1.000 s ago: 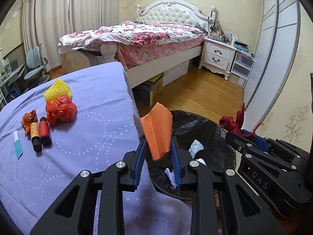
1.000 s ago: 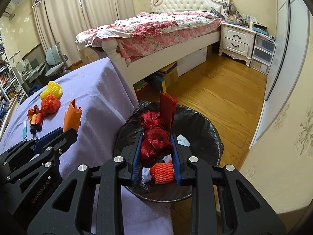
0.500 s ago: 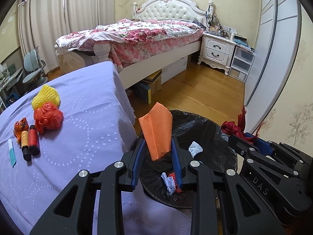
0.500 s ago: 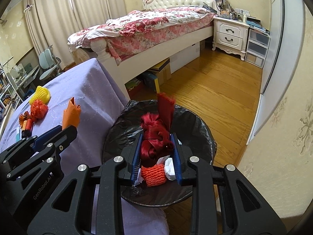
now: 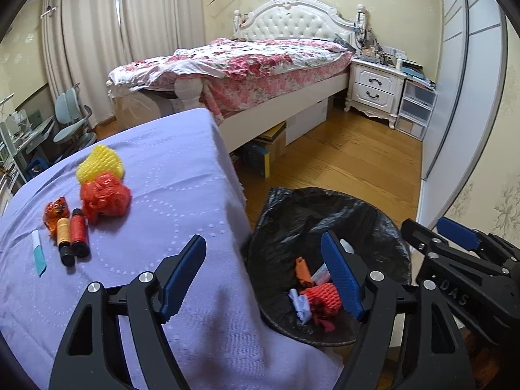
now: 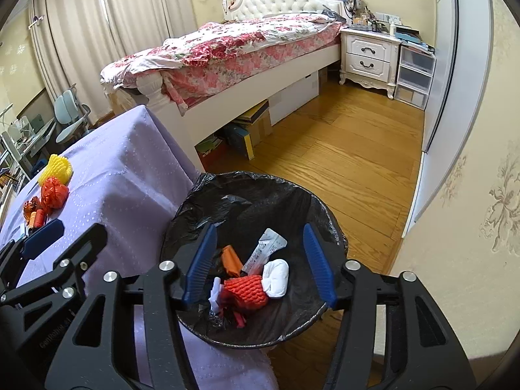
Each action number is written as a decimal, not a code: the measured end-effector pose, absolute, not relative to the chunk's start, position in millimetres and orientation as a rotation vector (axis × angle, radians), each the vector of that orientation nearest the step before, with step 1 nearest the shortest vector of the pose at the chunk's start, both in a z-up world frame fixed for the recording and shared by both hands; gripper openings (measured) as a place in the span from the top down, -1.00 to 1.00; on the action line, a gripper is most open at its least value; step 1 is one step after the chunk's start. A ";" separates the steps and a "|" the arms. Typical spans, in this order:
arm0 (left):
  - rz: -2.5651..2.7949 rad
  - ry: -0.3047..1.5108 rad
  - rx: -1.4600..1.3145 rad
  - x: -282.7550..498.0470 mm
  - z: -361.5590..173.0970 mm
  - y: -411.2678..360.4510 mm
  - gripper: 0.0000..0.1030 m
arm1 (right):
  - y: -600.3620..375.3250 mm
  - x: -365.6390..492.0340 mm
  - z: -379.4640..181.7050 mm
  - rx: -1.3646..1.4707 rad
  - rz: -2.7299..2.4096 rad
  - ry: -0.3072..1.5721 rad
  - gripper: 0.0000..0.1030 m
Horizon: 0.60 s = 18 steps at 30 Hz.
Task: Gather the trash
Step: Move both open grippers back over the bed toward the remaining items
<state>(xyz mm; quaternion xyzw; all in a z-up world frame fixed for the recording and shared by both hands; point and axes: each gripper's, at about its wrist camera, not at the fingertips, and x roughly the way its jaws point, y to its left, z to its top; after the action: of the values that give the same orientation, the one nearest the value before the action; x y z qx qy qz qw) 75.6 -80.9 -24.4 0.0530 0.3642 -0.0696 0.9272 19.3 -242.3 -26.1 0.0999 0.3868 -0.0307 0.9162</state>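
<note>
My left gripper (image 5: 265, 276) and right gripper (image 6: 260, 263) both hang with jaws spread wide, gripping nothing, above the black-bagged round trash bin (image 6: 292, 195). Inside lie an orange foam net sleeve (image 6: 245, 291), a folded orange paper (image 6: 231, 260) and white wrappers. Beside the bin, a crumpled red plastic bag (image 5: 104, 196) and a yellow foam net (image 5: 100, 162) rest on the lilac tablecloth (image 5: 182, 162).

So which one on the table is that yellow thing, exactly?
Start at the purple tablecloth and find the small cluster of items near its left side. The yellow foam fruit net sits farthest back, touching the crumpled red plastic bag; it is the only yellow, honeycomb-textured piece.
</note>
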 end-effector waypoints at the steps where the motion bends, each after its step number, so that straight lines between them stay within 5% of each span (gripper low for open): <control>1: -0.131 0.748 0.101 74.6 -23.8 -74.5 -0.43 | -241.8 19.0 -25.9 0.206 -0.061 0.796 -0.09; 18: 0.142 0.768 0.024 46.2 -26.0 51.3 -0.43 | -145.1 21.1 -12.3 0.134 0.168 0.820 -0.12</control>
<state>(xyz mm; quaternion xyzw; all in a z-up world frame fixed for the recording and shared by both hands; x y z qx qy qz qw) 46.2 51.3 -26.0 0.0116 0.3742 0.0691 0.9247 21.1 -145.1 -12.3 0.0650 0.3976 0.0813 0.9116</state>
